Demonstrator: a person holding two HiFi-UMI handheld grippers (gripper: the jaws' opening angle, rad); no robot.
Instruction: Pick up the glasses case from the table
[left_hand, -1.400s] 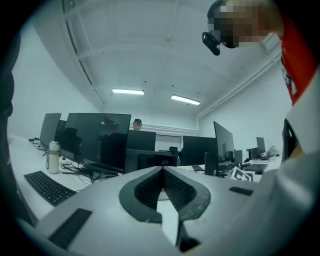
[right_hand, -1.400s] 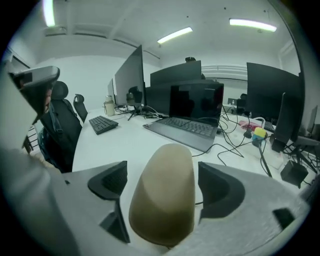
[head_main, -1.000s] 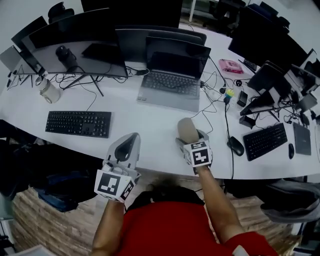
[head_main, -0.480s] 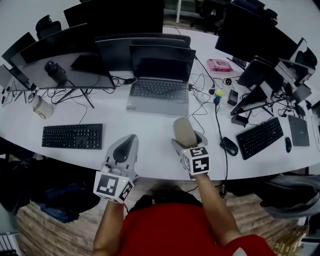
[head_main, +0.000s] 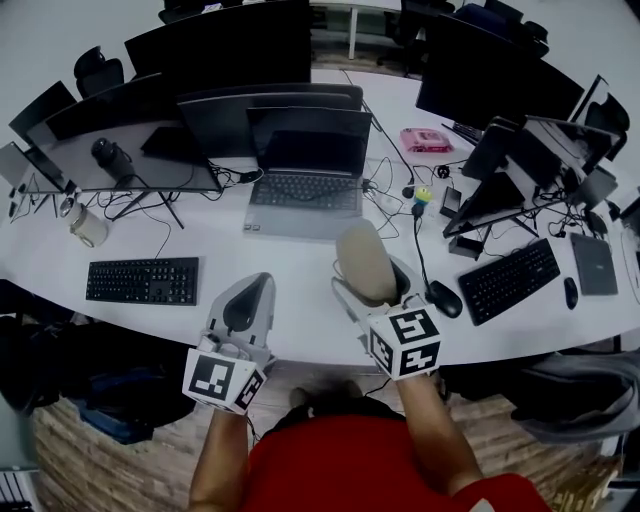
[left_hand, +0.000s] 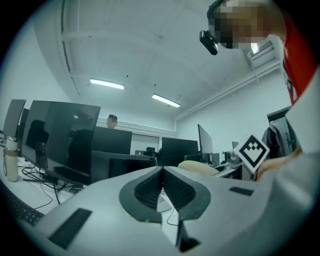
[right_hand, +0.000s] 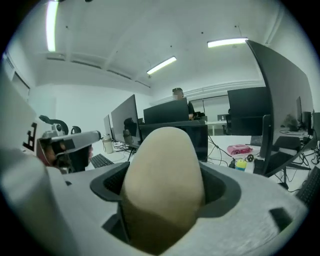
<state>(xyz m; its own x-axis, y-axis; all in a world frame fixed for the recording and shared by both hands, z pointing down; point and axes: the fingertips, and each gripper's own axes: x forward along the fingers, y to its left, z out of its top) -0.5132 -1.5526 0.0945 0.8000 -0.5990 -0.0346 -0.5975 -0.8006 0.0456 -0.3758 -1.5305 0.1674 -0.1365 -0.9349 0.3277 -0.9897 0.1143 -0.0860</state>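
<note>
The glasses case (head_main: 363, 262) is a beige rounded oblong, held up off the white table (head_main: 290, 260) in my right gripper (head_main: 372, 284). In the right gripper view the case (right_hand: 162, 187) fills the middle, clamped between the two dark pads, its far end pointing away from me. My left gripper (head_main: 246, 305) hangs over the table's front edge, left of the case, with its jaws closed together on nothing. In the left gripper view my left gripper (left_hand: 162, 186) shows its ribbed pads meeting, and the case (left_hand: 197, 167) sits just beyond to the right.
A grey laptop (head_main: 300, 190) lies behind the case, a black keyboard (head_main: 142, 281) to the left. A mouse (head_main: 444, 299) and cables lie right of the case, then a second keyboard (head_main: 510, 280). Monitors (head_main: 215, 45) line the back; a pink box (head_main: 427, 140) and white bottle (head_main: 86, 226) stand there.
My right gripper has lifted the case higher and closer to the head camera. The head view has tilted, so the desk appears shifted. The left gripper has stayed nearly in place.
</note>
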